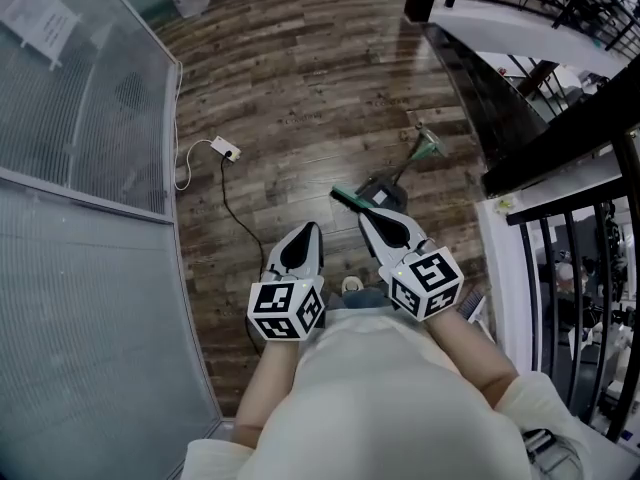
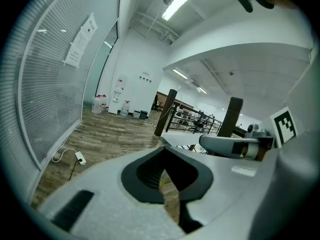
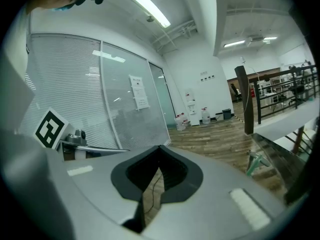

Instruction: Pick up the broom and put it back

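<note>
Since the broom (image 1: 347, 199) lies on the floor (image 1: 300, 88) at my 12 o'clock, just off the right gripper (image 1: 372, 220), I'm on the approach. It and the left gripper (image 1: 308, 230) are both pinched closed and empty, so next I'd open up. Only the head view shows the brush head. The right gripper view just catches a green handle end (image 3: 256, 160) at 3 o'clock.

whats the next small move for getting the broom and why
Probably open the right gripper and lower it forward to the broom, which lies on the floor just beyond its tips. Its jaws are shut and empty, and it is nearer than the left gripper.
</note>
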Motion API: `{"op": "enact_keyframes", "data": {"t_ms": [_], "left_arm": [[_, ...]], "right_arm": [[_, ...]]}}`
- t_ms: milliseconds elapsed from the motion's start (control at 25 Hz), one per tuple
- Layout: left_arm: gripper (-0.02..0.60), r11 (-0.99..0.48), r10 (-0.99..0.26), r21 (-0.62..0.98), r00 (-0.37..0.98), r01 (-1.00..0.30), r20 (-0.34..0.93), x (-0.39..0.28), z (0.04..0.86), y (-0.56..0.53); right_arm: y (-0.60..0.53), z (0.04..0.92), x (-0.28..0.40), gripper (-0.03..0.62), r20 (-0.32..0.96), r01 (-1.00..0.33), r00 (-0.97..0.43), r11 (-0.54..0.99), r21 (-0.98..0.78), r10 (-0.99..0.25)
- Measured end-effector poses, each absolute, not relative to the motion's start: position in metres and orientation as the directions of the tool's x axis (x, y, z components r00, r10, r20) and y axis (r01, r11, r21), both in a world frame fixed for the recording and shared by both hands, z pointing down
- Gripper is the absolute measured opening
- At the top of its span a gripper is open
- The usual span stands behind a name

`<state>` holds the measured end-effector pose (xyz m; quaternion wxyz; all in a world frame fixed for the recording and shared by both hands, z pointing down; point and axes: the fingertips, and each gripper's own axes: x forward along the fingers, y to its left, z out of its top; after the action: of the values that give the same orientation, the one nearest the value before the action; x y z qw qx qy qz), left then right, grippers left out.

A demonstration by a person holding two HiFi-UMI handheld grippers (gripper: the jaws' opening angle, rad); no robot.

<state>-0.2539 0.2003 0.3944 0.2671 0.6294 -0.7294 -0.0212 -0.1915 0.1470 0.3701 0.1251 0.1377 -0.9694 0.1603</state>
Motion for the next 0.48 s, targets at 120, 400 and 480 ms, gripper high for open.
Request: {"op": "enact_keyframes", "data": {"t_ms": [120, 400, 480], "left_arm": [[-0.002, 0.198, -0.927, 0.37, -0.051, -0.908, 0.372, -0.252, 0.399, 0.191], [-0.002, 0.162, -0.921, 0.372, -0.006, -0.914, 0.388, -0.256, 0.41, 0.16], [-0.002, 0.148, -0.923, 0.375, 0.009, -0.915, 0.385, -0.258, 0.412, 0.149]], "right_arm": [[0.126, 0.378, -0.181, 0.005, 0.299, -0.364, -0.913, 0.887, -0.283, -0.28], [0.091, 0.392, -0.167, 0.005, 0.311, -0.459, -0.877, 0.831, -0.315, -0.367], [0.081, 0.399, -0.166, 0.006, 0.326, -0.484, -0.864, 0.815, -0.32, -0.385]]}}
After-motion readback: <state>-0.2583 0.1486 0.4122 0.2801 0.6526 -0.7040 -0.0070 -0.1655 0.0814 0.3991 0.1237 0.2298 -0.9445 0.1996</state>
